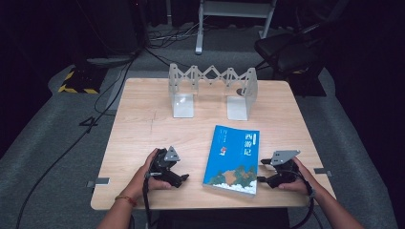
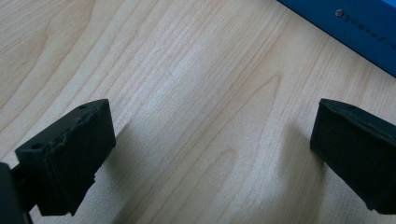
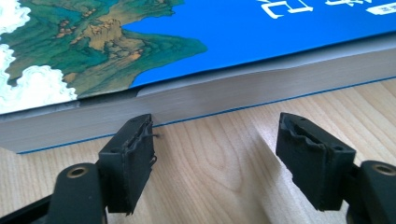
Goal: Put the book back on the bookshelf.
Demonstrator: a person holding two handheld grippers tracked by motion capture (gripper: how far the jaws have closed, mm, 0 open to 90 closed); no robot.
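A blue book (image 1: 232, 160) with white characters and a green landscape on its cover lies flat on the wooden table (image 1: 143, 129), near the front edge. My right gripper (image 1: 261, 170) sits just right of it, open, jaws pointing at the page edge. In the right gripper view the book (image 3: 233, 37) lies close ahead of the right gripper (image 3: 215, 154), with only bare wood between the jaws. My left gripper (image 1: 184, 177) rests on the table left of the book, open. In the left gripper view the left gripper (image 2: 210, 154) holds nothing, and a corner of the book (image 2: 355, 28) shows beyond it.
A white expandable bookend rack (image 1: 212, 90) stands upright at the back of the table. A dark chair (image 1: 286, 52) and a metal frame (image 1: 234, 14) stand beyond the far edge. Cables (image 1: 114, 81) run over the grey floor at the left.
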